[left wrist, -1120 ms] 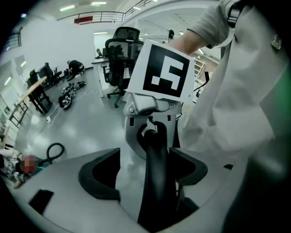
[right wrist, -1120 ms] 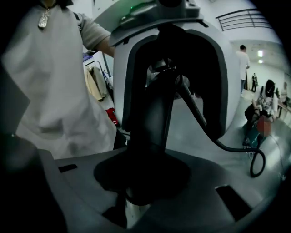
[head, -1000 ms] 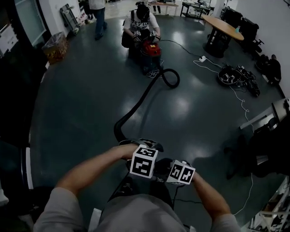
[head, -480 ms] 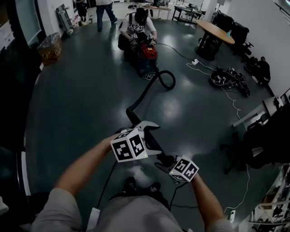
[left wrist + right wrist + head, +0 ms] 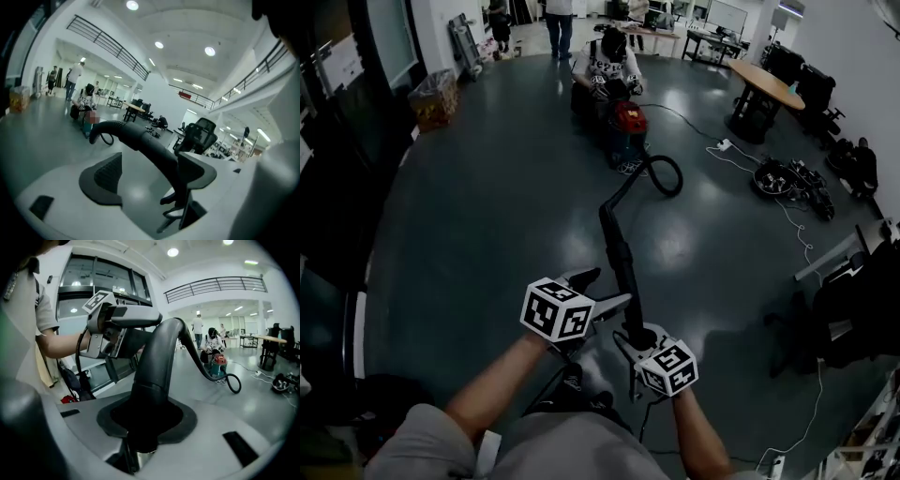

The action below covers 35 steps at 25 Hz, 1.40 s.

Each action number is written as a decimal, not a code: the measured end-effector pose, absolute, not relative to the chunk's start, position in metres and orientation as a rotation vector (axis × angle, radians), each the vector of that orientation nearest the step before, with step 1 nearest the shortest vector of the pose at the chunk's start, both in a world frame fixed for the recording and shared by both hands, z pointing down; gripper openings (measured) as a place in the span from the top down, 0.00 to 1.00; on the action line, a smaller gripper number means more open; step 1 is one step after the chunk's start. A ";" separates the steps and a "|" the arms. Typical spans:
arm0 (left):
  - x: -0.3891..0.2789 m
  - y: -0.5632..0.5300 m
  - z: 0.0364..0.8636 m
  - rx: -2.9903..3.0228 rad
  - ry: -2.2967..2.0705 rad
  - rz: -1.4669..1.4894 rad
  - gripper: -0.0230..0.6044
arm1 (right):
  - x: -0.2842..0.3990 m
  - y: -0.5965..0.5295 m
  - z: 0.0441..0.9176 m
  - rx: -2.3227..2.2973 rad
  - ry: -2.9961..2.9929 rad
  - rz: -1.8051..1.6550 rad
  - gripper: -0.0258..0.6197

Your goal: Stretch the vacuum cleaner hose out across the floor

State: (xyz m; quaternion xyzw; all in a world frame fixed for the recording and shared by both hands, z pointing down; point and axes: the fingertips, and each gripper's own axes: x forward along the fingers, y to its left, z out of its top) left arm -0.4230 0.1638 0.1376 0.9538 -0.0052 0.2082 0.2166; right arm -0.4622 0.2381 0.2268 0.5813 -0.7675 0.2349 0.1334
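A red vacuum cleaner (image 5: 628, 120) stands far across the floor. Its black hose (image 5: 619, 244) loops beside it, then rises through the air to my grippers. My right gripper (image 5: 636, 336) is shut on the hose's stiff end tube (image 5: 157, 376), which stands up between its jaws. My left gripper (image 5: 602, 288) is open just above and to the left. In the left gripper view the hose (image 5: 140, 140) passes between the wide-spread jaws, close against the right pad (image 5: 194, 171) and well apart from the left pad (image 5: 105, 180). The right gripper view shows the left gripper (image 5: 119, 326) beside the tube.
A person (image 5: 609, 61) crouches behind the vacuum cleaner and another (image 5: 560, 23) stands further back. A round wooden table (image 5: 769, 80), a heap of cables (image 5: 792, 173) and a white cord (image 5: 797, 216) lie to the right. An office chair (image 5: 853, 309) stands at the right edge, a box (image 5: 436, 94) at the left.
The hose's near part has lifted off the floor and straightened toward the vacuum cleaner. The right gripper has come lower and nearer to me with the tube; the left now sits beside it.
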 end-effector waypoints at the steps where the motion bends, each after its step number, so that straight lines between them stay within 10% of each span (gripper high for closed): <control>1: -0.421 0.174 0.141 2.603 -0.018 0.563 0.35 | -0.464 0.243 0.226 1.723 -2.227 0.673 0.79; 25: -0.540 0.187 0.125 2.773 0.179 0.649 0.59 | -0.616 0.248 0.219 1.847 -1.906 0.584 0.64; 35: -0.628 0.197 0.124 2.949 0.846 0.857 0.60 | -0.549 0.240 0.137 1.709 -1.554 0.221 0.60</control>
